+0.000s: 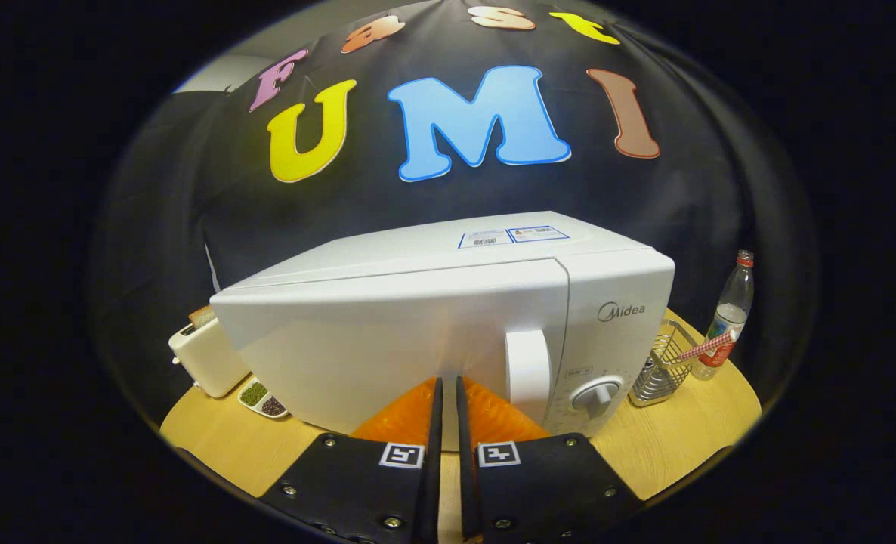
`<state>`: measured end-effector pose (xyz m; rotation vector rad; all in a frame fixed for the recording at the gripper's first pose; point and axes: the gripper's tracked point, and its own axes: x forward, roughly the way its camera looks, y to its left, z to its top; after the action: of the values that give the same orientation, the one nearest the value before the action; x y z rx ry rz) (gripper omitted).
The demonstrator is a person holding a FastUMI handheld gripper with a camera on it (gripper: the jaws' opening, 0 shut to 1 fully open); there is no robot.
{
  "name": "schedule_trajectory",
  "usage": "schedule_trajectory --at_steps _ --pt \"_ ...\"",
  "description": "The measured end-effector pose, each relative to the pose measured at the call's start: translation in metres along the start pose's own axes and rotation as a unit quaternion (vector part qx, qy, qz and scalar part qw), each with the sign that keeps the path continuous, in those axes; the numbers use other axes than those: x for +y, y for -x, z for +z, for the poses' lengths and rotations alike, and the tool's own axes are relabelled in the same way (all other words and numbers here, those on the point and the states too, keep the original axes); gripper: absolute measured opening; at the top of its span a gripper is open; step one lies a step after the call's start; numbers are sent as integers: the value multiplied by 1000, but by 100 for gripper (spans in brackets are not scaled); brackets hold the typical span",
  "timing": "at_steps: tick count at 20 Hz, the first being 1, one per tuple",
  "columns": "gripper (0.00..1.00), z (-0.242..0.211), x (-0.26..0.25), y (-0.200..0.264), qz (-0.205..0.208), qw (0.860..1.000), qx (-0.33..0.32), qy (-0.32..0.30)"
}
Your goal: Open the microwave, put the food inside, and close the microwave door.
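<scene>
Gripper view: the gripper (pixel 448 389) is held nearly closed, gripping nothing, near the microwave (pixel 433 332) door; its handle (pixel 527 366), seemingly right, could be missed.

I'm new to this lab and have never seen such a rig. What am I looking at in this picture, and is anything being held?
The camera rides on a hand-held two-finger gripper and looks along its fingers, which are nearly closed, holding nothing, with tips at the closed door of a white microwave. The door handle and a dial lie just to their right. On the wooden table stand a toaster and a small dish to the left of the microwave, a wire basket and a bottle to its right.
</scene>
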<state>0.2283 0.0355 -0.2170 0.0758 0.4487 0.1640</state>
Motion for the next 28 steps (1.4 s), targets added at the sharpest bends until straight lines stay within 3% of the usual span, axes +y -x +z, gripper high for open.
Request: schedule_trajectory --at_steps 14,25,27,28 --pt "12 39 26 170 -27 995 -95 14" --pt "12 56 42 306 -53 981 -179 40" --pt "23 54 45 324 -56 981 -184 35" --pt "23 53 48 331 -54 981 -184 32"
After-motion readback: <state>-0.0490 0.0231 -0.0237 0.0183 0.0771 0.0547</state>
